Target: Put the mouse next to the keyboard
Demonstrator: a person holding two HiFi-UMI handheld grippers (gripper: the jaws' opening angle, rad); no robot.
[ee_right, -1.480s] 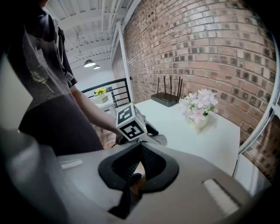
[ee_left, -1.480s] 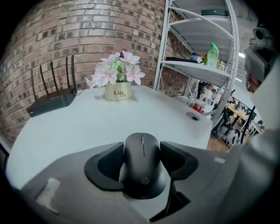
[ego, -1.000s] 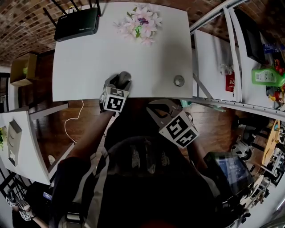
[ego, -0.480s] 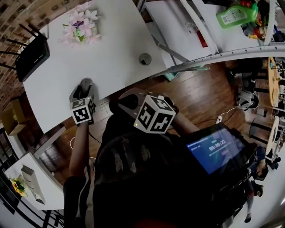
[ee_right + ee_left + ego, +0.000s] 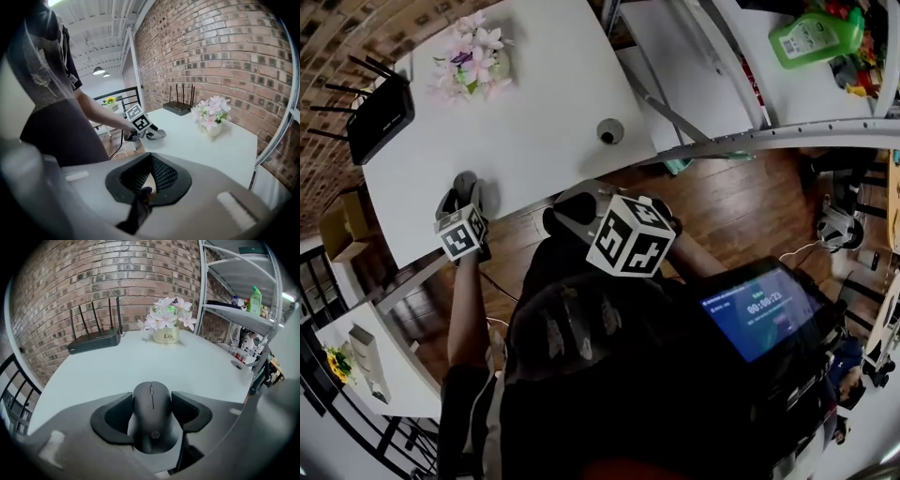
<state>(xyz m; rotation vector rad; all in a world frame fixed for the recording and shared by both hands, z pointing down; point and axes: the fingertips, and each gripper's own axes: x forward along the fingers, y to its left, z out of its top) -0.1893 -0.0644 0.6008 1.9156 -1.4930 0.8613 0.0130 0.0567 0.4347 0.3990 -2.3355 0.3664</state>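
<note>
Left hand-held gripper (image 5: pixel 151 401): jaws clamped on the black mouse (image 5: pixel 151 420), one pad on each flank, mouse nose pointing away toward 12 o'clock. In the head view it sits at 9 o'clock, at the near edge of the white bench (image 5: pixel 544 103). Can't tell if the mouse is resting on the surface or lifted just off it.

Right hand-held gripper (image 5: pixel 149 174): pads together, nothing between them. It's held off the bench over the wood floor, near centre of the head view, marker cube facing up. Its camera looks across at the left hand-held gripper, at 11 o'clock in that view.

On the bench, from the mouse in the left gripper view:
- black router (image 5: pixel 93 340) with four upright antennas at 11 o'clock, far edge, against the brick wall
- pot of pale pink flowers (image 5: pixel 166 329) at 12 to 1 o'clock, right of the router, well apart from the mouse
- small round grey fitting (image 5: pixel 608 131) at 2 o'clock, near the right edge

Metal shelf rack beyond the right edge; green bottle (image 5: pixel 811 36) on it at 1 o'clock in the head view.
</note>
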